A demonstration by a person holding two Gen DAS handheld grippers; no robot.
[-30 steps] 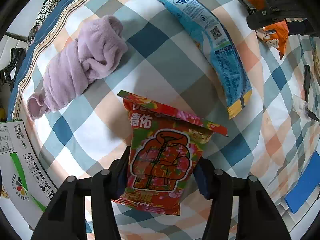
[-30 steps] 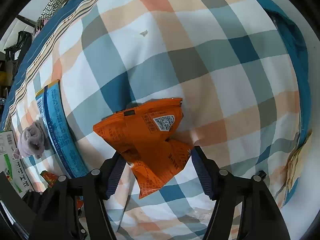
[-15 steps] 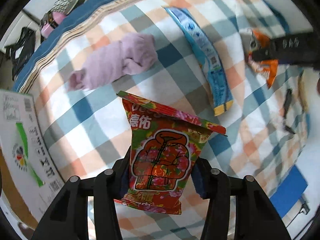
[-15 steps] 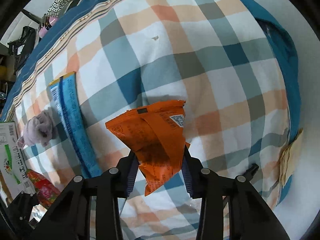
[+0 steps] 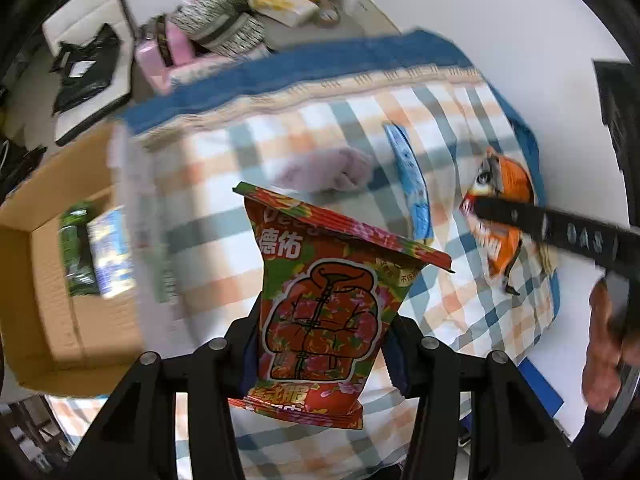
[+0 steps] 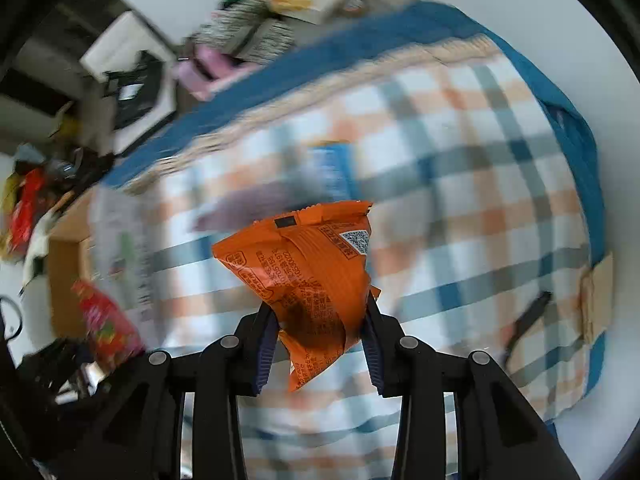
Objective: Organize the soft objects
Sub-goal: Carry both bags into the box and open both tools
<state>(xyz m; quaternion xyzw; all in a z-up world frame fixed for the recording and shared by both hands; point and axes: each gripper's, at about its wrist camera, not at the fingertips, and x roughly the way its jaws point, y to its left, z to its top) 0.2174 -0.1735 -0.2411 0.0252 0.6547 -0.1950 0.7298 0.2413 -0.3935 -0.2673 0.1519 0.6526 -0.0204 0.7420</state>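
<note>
My left gripper (image 5: pixel 320 344) is shut on a red floral snack packet (image 5: pixel 324 300) and holds it high above the checked bedspread (image 5: pixel 248 248). My right gripper (image 6: pixel 320 332) is shut on a crumpled orange snack packet (image 6: pixel 312 264), also lifted well above the bed; it shows in the left wrist view (image 5: pixel 504 208) at the right. A lilac towel (image 5: pixel 328 168) and a long blue packet (image 5: pixel 412 184) lie on the bedspread. An open cardboard box (image 5: pixel 52 280) stands at the left with a green pack (image 5: pixel 76 252) inside.
Beyond the bed's blue edge (image 5: pixel 280 68) lie a pink item (image 5: pixel 156 56), striped fabric (image 5: pixel 216 28) and a white panel with a black bag (image 5: pixel 84 68). A person's hand (image 5: pixel 608 340) is at the right.
Both grippers have risen high above the bed with their packets. The right gripper has closed on the orange packet. The cardboard box has come into view at the left.
</note>
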